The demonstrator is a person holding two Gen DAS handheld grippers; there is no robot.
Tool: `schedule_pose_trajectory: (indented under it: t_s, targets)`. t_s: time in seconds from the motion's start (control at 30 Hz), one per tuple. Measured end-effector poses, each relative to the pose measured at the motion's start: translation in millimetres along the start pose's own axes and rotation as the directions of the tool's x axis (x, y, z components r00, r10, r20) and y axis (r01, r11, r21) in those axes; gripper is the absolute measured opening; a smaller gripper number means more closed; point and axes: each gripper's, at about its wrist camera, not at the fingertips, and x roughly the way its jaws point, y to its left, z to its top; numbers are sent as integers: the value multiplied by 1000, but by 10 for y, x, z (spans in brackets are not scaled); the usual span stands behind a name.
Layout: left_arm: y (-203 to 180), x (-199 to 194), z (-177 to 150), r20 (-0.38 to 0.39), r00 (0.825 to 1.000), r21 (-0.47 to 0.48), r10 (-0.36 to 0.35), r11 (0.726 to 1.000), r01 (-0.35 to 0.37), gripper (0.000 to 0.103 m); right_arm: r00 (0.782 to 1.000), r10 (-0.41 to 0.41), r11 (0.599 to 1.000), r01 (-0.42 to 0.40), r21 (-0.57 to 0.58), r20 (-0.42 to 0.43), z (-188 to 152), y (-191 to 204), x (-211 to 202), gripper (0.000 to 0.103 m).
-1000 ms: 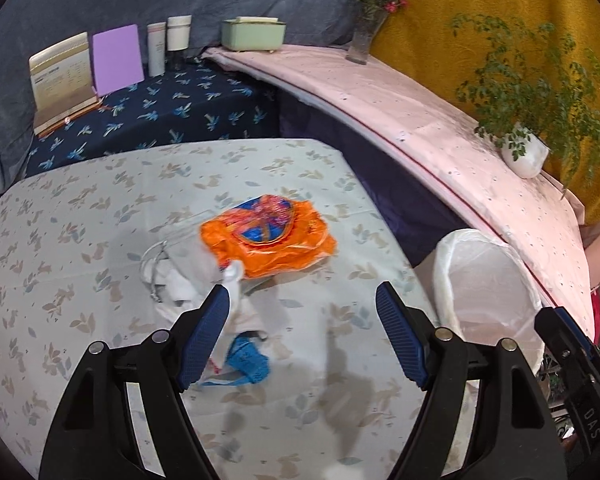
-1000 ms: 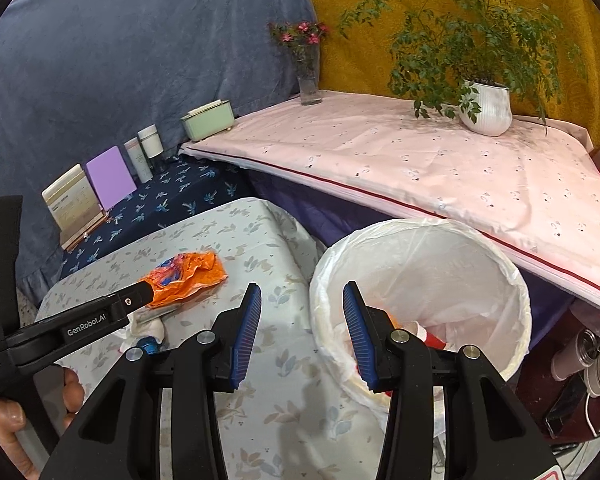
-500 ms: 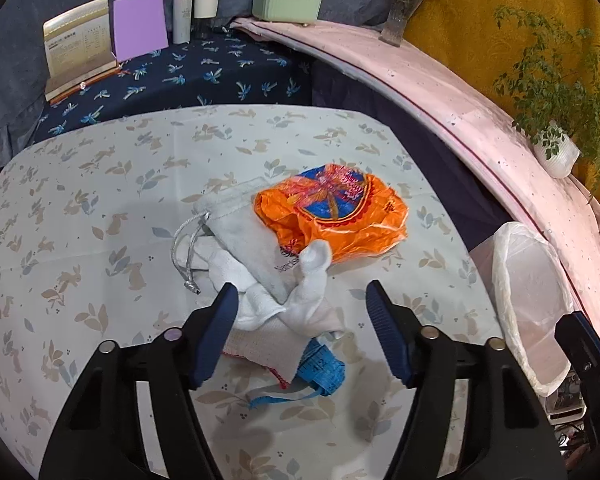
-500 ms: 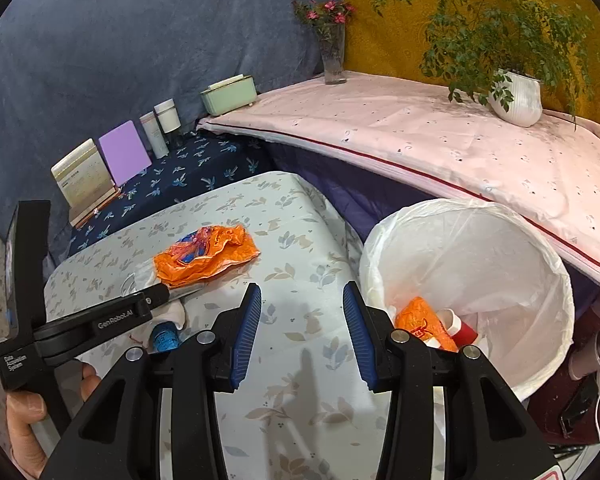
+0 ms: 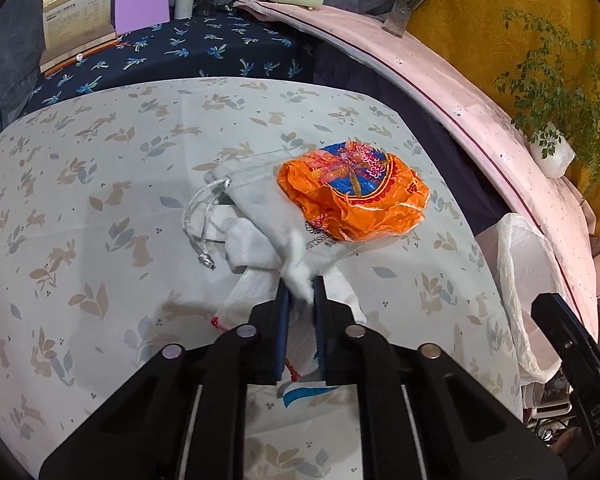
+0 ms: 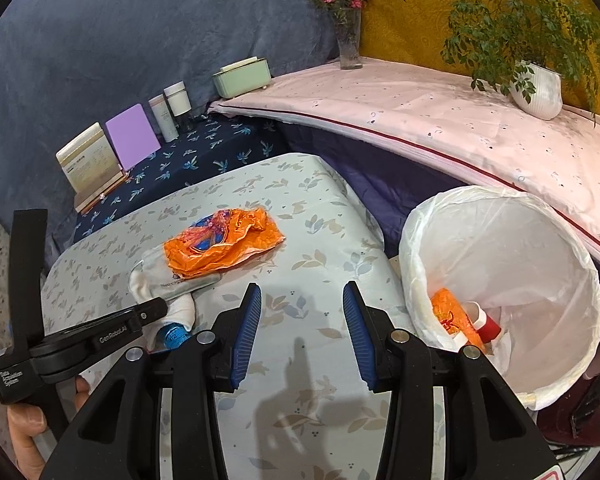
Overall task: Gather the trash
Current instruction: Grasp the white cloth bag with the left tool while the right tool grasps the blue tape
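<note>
Left fingers [image 5: 300, 292] just closed, pinching white sock [image 5: 296, 276] (table), right fingers [image 6: 302, 312] apart, empty.

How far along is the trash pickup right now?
Partly done: an orange wrapper and a few other bits already lie in the lined bin. In hand: the left gripper has just closed its jaws on the white cloth. Left on the table: the orange bag and a blue item.
</note>
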Motion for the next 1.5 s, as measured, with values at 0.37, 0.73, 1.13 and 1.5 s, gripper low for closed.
schedule_pose_trajectory:
  t_s: [0.37, 0.73, 1.13, 1.5]
  targets:
    - [258, -364, -75, 41, 999, -37, -27, 999, 29, 8, 999, 49, 999, -49, -14, -12, 11, 207, 18, 42]
    - [524, -633, -90, 84, 996, -75, -32, 996, 38, 8, 992, 111, 993, -112, -27, -57, -30, 509, 147, 42]
    - [852, -650, -103, 88, 996, -131, 6, 991, 6, 8, 976, 181, 975, -194, -106, -117, -175, 1057, 287, 42]
    - [1031, -627, -39, 89, 996, -147, 6, 989, 7, 8, 967, 178, 956, -214, -200, -184, -426, 1506, 555, 42]
